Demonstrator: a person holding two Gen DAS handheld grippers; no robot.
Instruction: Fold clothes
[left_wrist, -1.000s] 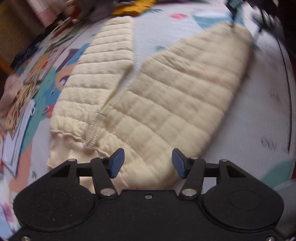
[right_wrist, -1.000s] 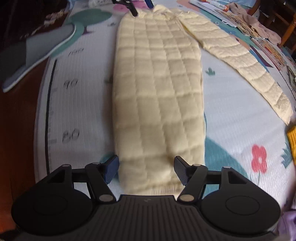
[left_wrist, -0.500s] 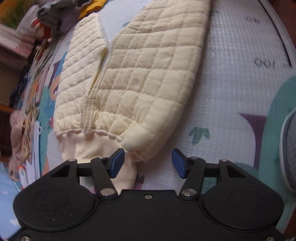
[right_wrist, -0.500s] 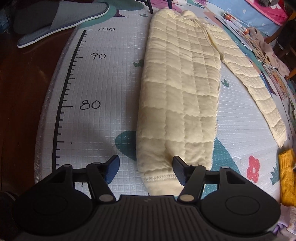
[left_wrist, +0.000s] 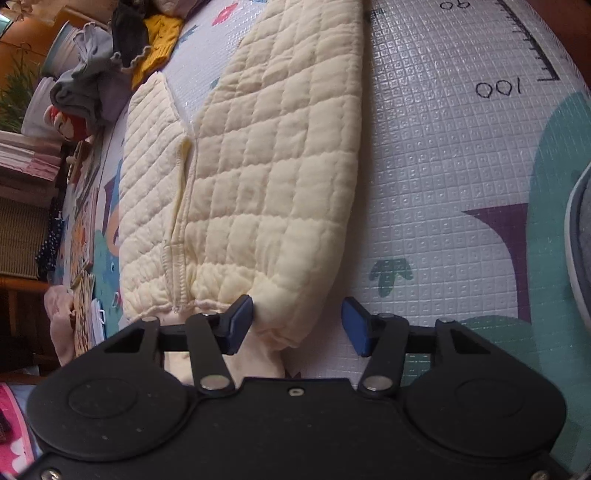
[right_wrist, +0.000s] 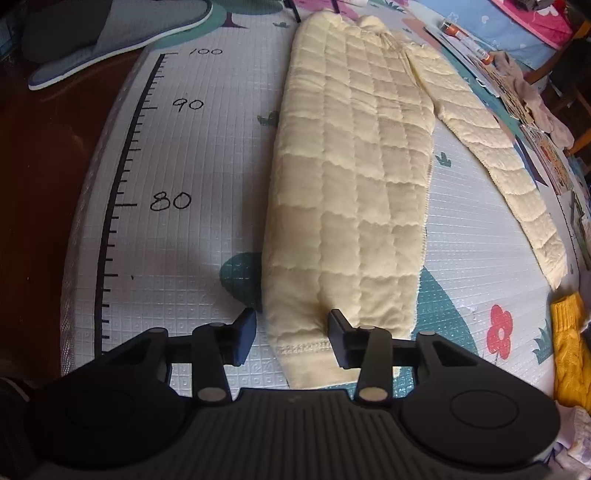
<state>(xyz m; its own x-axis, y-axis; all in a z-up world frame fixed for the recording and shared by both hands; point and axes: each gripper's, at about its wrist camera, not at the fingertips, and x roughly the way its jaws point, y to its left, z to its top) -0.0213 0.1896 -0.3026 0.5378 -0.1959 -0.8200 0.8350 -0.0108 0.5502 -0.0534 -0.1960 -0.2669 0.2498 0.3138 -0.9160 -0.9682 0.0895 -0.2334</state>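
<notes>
A cream quilted garment (right_wrist: 351, 192) lies flat on the play mat (right_wrist: 177, 155), folded lengthwise into a long strip, with one sleeve (right_wrist: 495, 166) spread out to the right. My right gripper (right_wrist: 291, 332) is open at the ribbed hem end, its jaws either side of the strip's left half. In the left wrist view the same garment (left_wrist: 266, 184) shows from its other end. My left gripper (left_wrist: 297, 325) is open over the corner by the ribbed band, its left finger (left_wrist: 238, 321) at the cloth.
A grey slipper (right_wrist: 110, 33) lies at the mat's far left corner. A yellow knit item (right_wrist: 572, 350) sits at the right edge. A pile of clothes (left_wrist: 103, 81) and books and papers (right_wrist: 535, 122) line the mat's side. Wooden floor (right_wrist: 33, 206) borders the ruler-printed edge.
Both grippers have closed in on the garment's ends. The left view has swung right along the waist end. The right gripper now straddles the hem. Both stay open.
</notes>
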